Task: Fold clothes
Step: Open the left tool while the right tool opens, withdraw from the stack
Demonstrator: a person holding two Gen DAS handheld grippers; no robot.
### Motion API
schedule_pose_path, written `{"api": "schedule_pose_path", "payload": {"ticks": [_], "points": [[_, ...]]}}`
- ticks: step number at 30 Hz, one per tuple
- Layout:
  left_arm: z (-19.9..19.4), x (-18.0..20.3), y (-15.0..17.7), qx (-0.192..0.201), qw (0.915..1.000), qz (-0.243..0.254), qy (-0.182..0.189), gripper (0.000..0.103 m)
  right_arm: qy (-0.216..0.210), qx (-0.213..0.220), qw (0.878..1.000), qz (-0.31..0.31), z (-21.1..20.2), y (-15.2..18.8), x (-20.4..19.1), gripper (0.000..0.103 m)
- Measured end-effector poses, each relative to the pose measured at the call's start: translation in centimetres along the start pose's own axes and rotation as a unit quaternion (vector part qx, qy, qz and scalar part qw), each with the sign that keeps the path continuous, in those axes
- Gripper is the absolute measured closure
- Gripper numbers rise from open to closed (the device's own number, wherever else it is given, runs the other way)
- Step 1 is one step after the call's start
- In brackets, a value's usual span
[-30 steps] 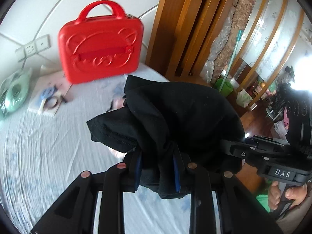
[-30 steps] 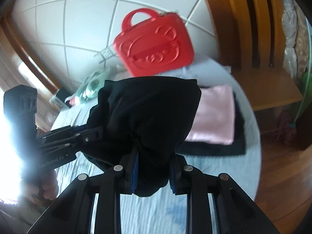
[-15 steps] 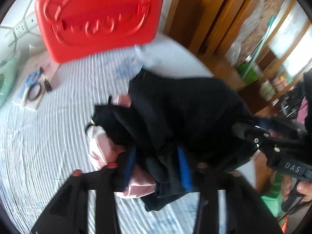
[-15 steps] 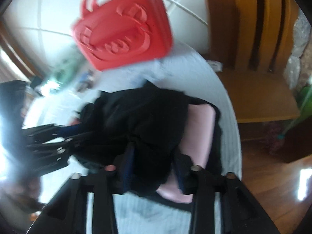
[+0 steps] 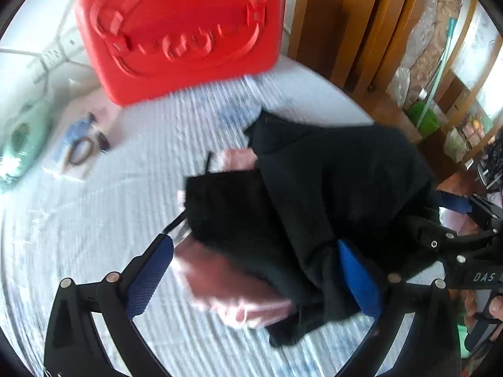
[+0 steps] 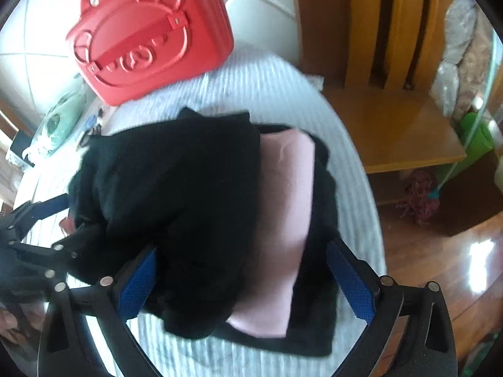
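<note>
A crumpled black garment (image 5: 330, 188) lies on top of a folded pink garment (image 5: 220, 282) on the cloth-covered table (image 5: 78, 235). My left gripper (image 5: 254, 251) straddles its near edge. Its jaws are opening wide, and the cloth between them is no longer pinched. In the right wrist view the black garment (image 6: 176, 182) covers the left half of the pink garment (image 6: 283, 220), which rests on a folded black piece (image 6: 317, 314). My right gripper (image 6: 242, 251) is also opening, with its blue pads (image 6: 352, 282) clear of the cloth. Each gripper shows at the edge of the other's view.
A red carry case (image 5: 182, 31) stands upright at the back of the table. A green packet (image 5: 22, 144) and small items on a card (image 5: 81, 150) lie at the left. A wooden chair (image 6: 393, 125) stands past the table's right edge, above the wood floor (image 6: 456, 267).
Both grippers came down with the black garment, set it onto the pink stack and went from shut on the cloth to wide apart. The red case now looms larger.
</note>
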State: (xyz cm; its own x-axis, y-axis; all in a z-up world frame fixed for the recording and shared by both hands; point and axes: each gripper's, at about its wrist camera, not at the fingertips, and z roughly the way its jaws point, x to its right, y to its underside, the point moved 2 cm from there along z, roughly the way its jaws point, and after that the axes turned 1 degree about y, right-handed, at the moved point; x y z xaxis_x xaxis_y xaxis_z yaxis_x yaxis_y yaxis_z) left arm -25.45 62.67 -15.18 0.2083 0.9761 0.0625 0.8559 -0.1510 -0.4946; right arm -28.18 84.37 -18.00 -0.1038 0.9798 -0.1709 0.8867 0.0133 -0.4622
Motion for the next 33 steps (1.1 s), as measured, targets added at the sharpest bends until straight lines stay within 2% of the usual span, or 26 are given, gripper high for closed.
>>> {"api": "schedule_pose_path", "payload": {"ticks": [3, 7, 11, 14, 18, 23, 33], "points": [[-4.5, 0.4, 0.6, 0.031, 0.9995, -0.003, 0.008, 0.000, -0.013, 0.031, 0.999, -0.008, -3.7, 1.3, -0.8, 0.001], [-9.1, 1.8, 1.7, 0.055, 0.9972, 0.012, 0.049, 0.000, -0.019, 0.058, 0.998, -0.027, -7.7, 3.7, -2.3, 0.001], [-11.7, 3.2, 3.0, 0.079, 0.9953, 0.039, 0.039, 0.000, 0.008, 0.076, 0.996, -0.042, -9.5, 5.9, -3.6, 0.001], [-12.3, 3.3, 3.7, 0.067, 0.9964, 0.031, 0.040, 0.000, 0.004, 0.079, 0.996, -0.035, -10.1, 6.7, -3.9, 0.001], [-12.3, 2.7, 4.6, 0.060, 0.9951, 0.011, 0.078, 0.000, -0.001, 0.088, 0.996, -0.028, -11.1, 7.4, -4.4, 0.001], [-12.3, 3.6, 4.9, 0.063, 0.9965, 0.047, 0.031, 0.000, 0.003, 0.098, 0.995, -0.033, -11.9, 7.7, -4.9, 0.001], [-11.7, 3.0, 4.7, 0.047, 0.9980, 0.029, 0.030, 0.000, -0.002, 0.090, 0.996, -0.024, -11.7, 8.1, -4.7, 0.001]]}}
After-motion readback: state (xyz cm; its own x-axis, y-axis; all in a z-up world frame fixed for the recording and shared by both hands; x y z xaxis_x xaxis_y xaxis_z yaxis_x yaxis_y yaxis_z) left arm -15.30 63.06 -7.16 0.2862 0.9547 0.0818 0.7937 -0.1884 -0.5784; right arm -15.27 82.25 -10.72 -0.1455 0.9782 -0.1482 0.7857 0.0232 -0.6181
